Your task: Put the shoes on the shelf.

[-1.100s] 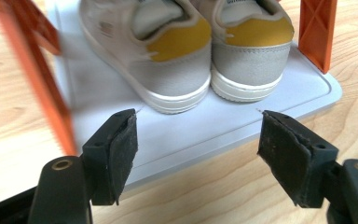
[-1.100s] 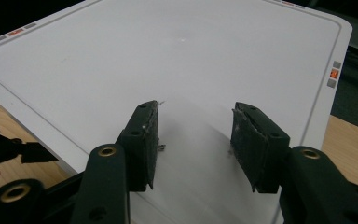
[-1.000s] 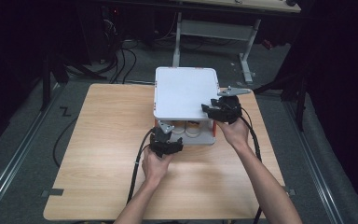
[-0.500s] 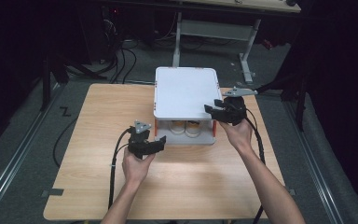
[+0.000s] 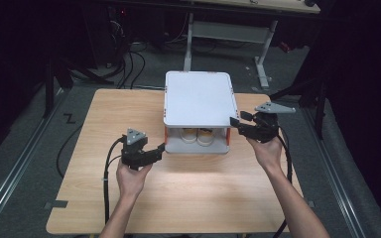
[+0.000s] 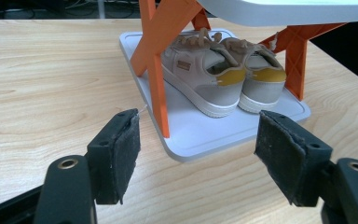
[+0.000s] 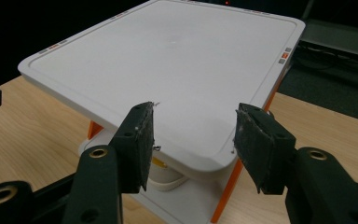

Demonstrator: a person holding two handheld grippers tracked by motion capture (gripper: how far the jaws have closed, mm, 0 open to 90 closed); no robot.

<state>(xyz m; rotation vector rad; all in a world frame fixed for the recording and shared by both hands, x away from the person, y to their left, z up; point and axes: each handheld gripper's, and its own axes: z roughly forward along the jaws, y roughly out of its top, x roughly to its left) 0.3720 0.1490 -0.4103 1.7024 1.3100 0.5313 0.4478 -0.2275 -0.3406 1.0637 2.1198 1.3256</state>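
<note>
Rack (image 5: 198,101) sits mid-table on the far half, a white two-shelf stand with orange legs; table (image 5: 79,198) is bare wood around it. Shoes (image 6: 223,70), a beige pair with yellow heel patches, stand side by side on the lower shelf, heels toward me, under the top shelf. My left gripper (image 5: 141,153) was right up at the shelf front a second ago; since then I've pulled it back and out to the left, so it now hangs off the rack's front-left corner, jaws spread wide, nothing between them. Left gripper view has the shoes ahead and apart from the pads (image 6: 121,154). My right gripper (image 5: 258,126) has barely moved: it stays at the rack's right edge by the top shelf, jaws wide, empty, near the shelf corner but I can't tell if touching. My read: shoes are placed, left hand is released and retreating, right may be steadying the rack or about to go too.
</note>
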